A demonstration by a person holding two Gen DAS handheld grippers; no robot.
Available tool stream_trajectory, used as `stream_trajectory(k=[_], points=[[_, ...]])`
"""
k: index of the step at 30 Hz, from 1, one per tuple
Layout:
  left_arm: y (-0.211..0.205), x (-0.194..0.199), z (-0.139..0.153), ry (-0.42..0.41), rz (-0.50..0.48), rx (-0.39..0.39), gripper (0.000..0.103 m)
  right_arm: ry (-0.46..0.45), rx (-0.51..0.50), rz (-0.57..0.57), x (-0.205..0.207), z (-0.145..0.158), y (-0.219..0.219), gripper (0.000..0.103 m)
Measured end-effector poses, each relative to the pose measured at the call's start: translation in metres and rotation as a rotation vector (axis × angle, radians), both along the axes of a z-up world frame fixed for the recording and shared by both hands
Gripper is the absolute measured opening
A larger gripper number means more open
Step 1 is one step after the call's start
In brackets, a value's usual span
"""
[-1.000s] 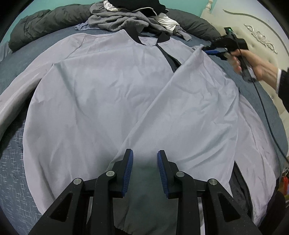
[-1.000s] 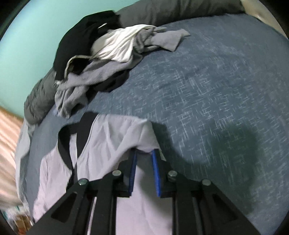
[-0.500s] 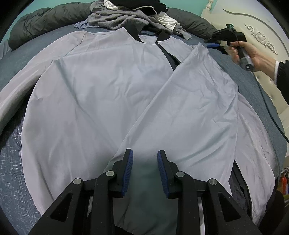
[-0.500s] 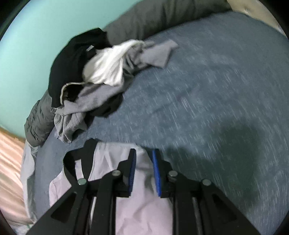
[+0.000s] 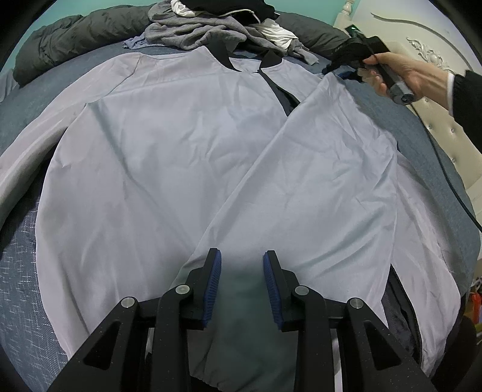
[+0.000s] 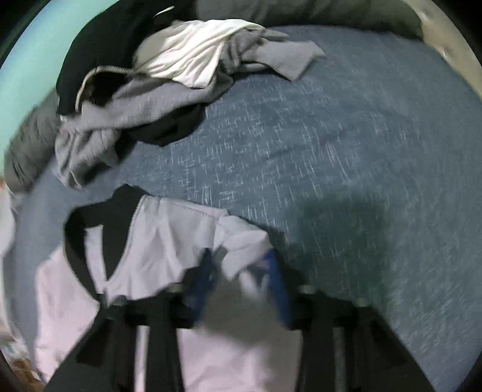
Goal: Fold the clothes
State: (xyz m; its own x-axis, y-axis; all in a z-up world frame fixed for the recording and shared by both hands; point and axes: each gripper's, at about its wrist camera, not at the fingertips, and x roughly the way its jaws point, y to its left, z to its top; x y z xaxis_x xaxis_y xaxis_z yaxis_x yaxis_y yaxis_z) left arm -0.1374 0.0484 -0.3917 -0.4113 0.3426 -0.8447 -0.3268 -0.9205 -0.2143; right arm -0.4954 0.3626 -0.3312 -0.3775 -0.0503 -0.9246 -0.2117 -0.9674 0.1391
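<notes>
Right gripper [image 6: 241,283] jaws newly apart; no legible writing

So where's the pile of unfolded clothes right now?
The pile of unfolded clothes lies at the far end of the bed, just beyond the black collar of the spread-out pale grey jacket.

The jacket [image 5: 168,156] is pale lilac-grey with a black collar [image 5: 221,52], the bedspread [image 6: 346,156] blue flecked with white, the pile [image 6: 144,87] at 12 o'clock grey, white and black, the wall [image 6: 33,57] turquoise, and both grippers' pads [image 5: 213,286] blue on black.
</notes>
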Motion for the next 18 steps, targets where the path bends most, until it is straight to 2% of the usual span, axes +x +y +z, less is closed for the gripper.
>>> stream_trajectory(k=[1, 4, 6, 8, 11, 16, 18], points=[[-0.001, 0.000, 0.000, -0.001, -0.001, 0.002, 0.032, -0.004, 0.042, 0.018, -0.003, 0.000, -0.005, 0.010], [-0.002, 0.000, -0.001, -0.003, -0.007, 0.009, 0.032, 0.014, 0.179, 0.085, -0.010, 0.006, -0.021, 0.005], [-0.002, -0.001, -0.001, -0.004, -0.009, 0.010, 0.032, 0.042, 0.369, 0.164, -0.013, 0.012, -0.039, 0.002], [-0.002, -0.001, -0.002, -0.004, -0.009, 0.007, 0.032, 0.057, 0.605, 0.271, -0.012, 0.011, -0.061, 0.001], [-0.002, -0.003, -0.003, -0.005, -0.008, 0.007, 0.032, 0.080, 0.581, 0.254, -0.010, 0.019, -0.054, 0.000], [0.001, -0.005, -0.003, -0.006, -0.006, 0.007, 0.032, 0.132, 0.507, 0.106, -0.006, 0.039, -0.017, 0.001], [0.002, -0.006, -0.003, -0.007, -0.005, 0.009, 0.032, 0.159, 0.341, 0.039, -0.006, 0.049, 0.007, 0.003]])
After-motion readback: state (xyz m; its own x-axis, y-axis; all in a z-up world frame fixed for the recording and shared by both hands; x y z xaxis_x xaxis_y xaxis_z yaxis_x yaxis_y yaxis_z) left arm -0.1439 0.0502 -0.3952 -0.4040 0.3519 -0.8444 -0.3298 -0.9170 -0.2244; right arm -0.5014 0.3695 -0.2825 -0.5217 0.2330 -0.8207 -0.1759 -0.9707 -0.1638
